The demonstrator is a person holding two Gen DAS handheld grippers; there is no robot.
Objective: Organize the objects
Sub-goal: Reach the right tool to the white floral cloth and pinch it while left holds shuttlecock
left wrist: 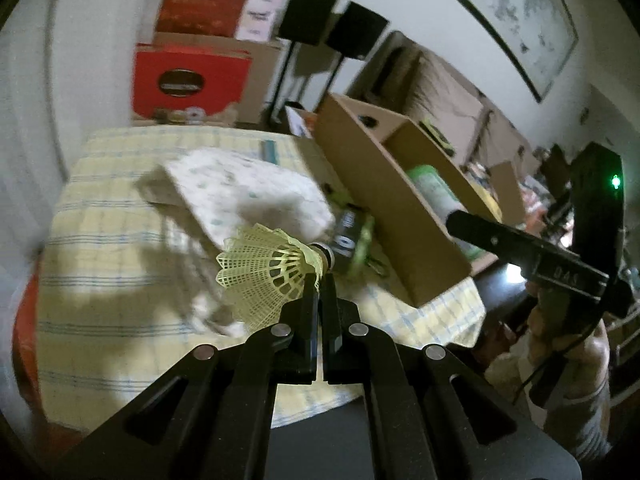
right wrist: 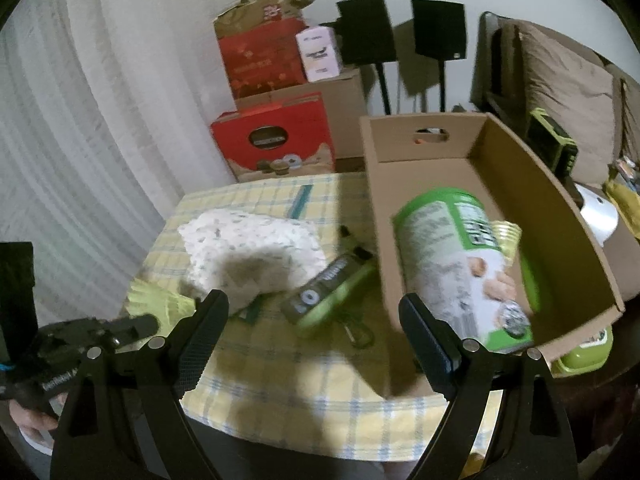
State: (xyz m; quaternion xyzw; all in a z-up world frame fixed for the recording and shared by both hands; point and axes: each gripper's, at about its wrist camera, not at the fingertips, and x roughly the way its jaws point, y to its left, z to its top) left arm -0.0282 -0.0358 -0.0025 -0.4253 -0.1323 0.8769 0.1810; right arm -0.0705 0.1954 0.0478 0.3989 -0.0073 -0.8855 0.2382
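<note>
My left gripper [left wrist: 318, 282] is shut on the rim of a yellow mesh shuttlecock [left wrist: 264, 276] and holds it above the checked tablecloth [left wrist: 120, 280]. The right wrist view shows that gripper [right wrist: 132, 326] and the shuttlecock [right wrist: 156, 296] at the lower left. My right gripper [right wrist: 316, 320] stands open with nothing between its fingers, over the table's front edge beside an open cardboard box [right wrist: 560, 216]. A green-and-white canister [right wrist: 460, 264] lies in the box, with a small yellow-green thing [right wrist: 508, 232] behind it.
A white patterned packet [right wrist: 248, 248], a dark green pouch [right wrist: 332, 292] and a teal strip [right wrist: 300, 200] lie on the cloth. Red and brown boxes [right wrist: 272, 140] and two black speakers on stands [right wrist: 364, 32] stand behind the table. A sofa [right wrist: 568, 80] is at the right.
</note>
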